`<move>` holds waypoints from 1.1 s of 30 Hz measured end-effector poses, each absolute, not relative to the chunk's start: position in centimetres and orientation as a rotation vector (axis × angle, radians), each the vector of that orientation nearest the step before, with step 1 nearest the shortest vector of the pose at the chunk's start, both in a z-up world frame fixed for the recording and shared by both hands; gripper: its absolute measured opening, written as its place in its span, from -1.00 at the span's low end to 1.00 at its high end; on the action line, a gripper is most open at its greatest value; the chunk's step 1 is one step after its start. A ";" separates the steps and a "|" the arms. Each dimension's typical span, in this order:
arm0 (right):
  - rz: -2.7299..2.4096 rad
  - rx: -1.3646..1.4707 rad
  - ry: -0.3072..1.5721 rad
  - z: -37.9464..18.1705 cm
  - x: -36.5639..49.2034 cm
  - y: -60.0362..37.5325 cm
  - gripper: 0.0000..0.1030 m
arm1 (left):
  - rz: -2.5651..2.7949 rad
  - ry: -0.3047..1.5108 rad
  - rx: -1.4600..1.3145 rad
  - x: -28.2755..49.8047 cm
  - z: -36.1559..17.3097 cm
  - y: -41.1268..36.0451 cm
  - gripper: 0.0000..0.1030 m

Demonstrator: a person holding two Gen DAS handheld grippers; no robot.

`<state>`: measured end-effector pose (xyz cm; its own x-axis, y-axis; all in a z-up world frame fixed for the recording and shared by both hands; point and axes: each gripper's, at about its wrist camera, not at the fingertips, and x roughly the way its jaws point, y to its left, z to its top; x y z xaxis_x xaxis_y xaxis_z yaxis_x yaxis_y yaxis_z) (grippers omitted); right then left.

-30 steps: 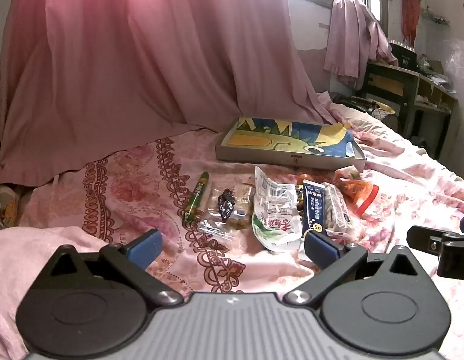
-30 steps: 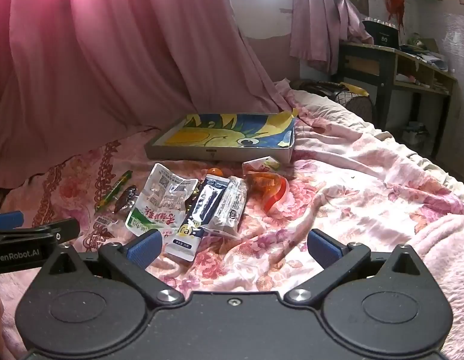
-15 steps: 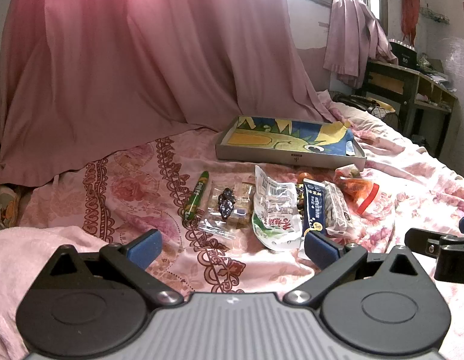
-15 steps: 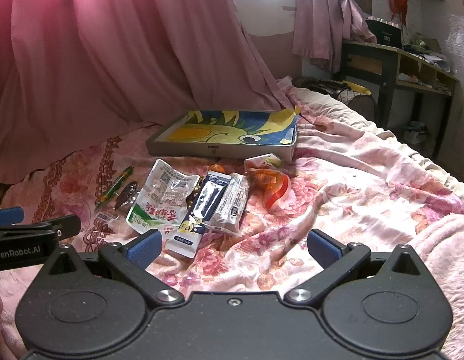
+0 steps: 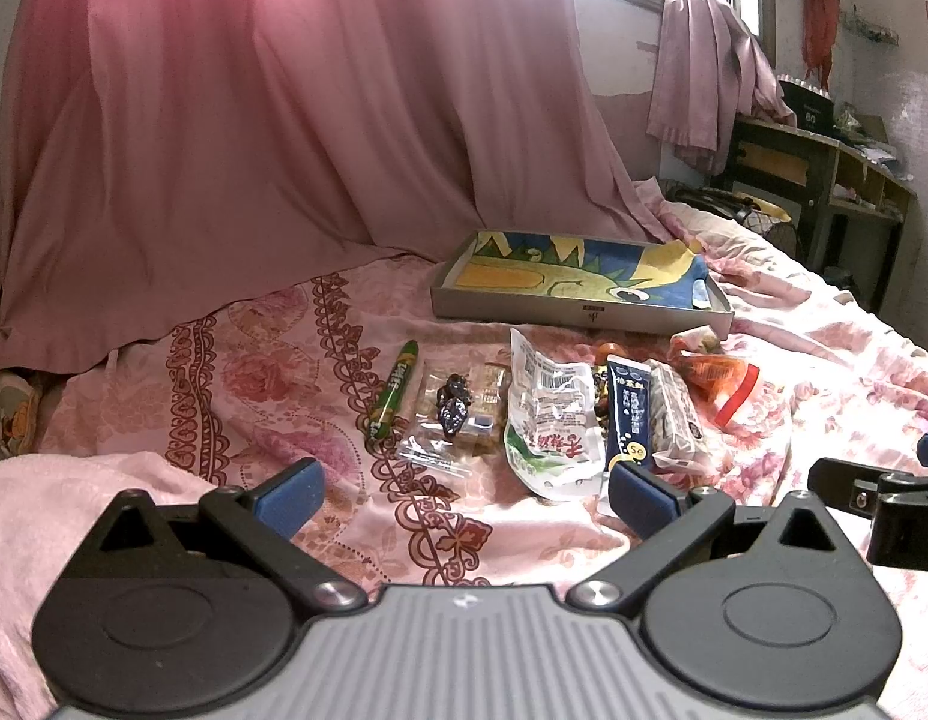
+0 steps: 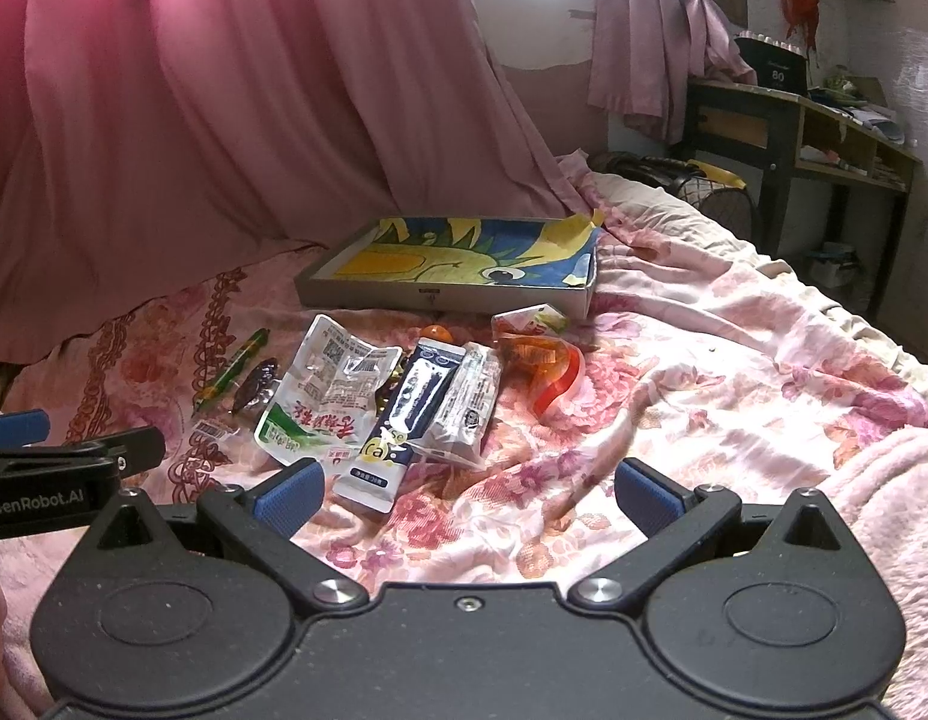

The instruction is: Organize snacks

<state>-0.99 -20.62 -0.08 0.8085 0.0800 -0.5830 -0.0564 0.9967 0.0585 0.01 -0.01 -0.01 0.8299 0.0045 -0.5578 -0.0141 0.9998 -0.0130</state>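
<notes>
Several snack packets lie on the pink floral bedspread: a green stick (image 5: 395, 387), a clear packet with a dark sweet (image 5: 455, 411), a white and green pouch (image 5: 551, 420), a dark blue sachet (image 5: 627, 414), a white packet (image 5: 674, 414) and an orange bag (image 5: 713, 369). Behind them lies a shallow grey box (image 5: 578, 312) with a colourful cartoon lining. My left gripper (image 5: 461, 495) is open and empty, just short of the snacks. My right gripper (image 6: 464, 495) is open and empty, near the blue sachet (image 6: 407, 414) and the pouch (image 6: 326, 396).
A pink curtain (image 5: 254, 150) hangs behind the bed. A dark desk (image 6: 794, 138) stands at the far right, past the bed's edge. A fluffy pink blanket (image 5: 74, 492) lies at the near left. My right gripper's finger shows at the left wrist view's right edge (image 5: 872, 498).
Both grippers have moved slightly forward toward the snacks. Both stay open and empty. The snacks have not moved.
</notes>
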 end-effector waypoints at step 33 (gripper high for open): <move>0.069 0.026 0.638 -0.6 -1.1 -20.0 0.99 | 0.018 0.599 -0.003 0.0 -0.4 0.1 0.99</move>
